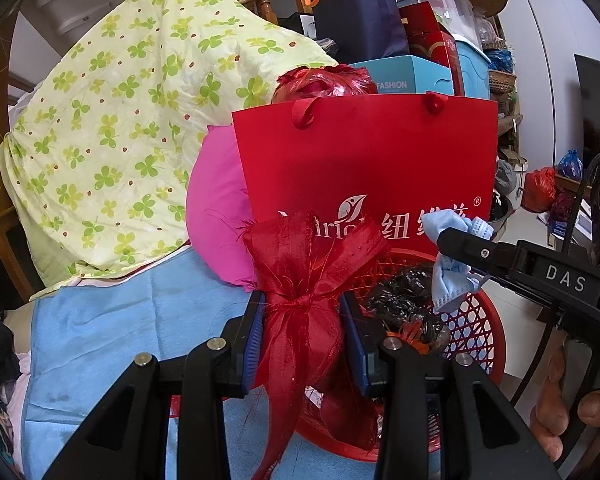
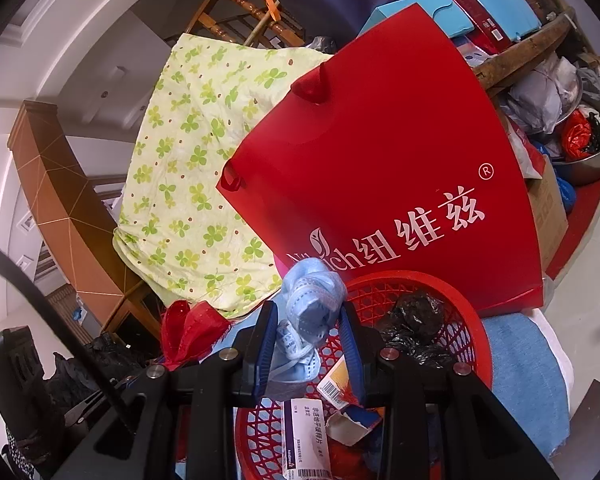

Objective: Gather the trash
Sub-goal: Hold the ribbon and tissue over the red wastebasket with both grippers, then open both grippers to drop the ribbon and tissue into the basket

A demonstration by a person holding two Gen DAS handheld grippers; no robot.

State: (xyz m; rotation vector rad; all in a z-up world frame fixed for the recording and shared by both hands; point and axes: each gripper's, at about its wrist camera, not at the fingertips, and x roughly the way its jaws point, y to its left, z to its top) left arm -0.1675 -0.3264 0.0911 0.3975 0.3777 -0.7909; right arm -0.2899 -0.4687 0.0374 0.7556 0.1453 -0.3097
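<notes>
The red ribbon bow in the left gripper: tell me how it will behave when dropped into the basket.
The red ribbon bow looks like thin sheer fabric, so it is probably very light and may drift rather than drop straight. Its tails hang limp below the left gripper, suggesting floppiness. Frayed threads at its edges could snag on the red basket lattice.

Black plastic tongs [image 1: 302,344], blue ribbed pads [image 1: 255,344], silver screws, white "DAS" lettering, black cable

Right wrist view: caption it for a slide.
Right hand-held gripper holding a crumpled blue face mask over the red basket.
</notes>
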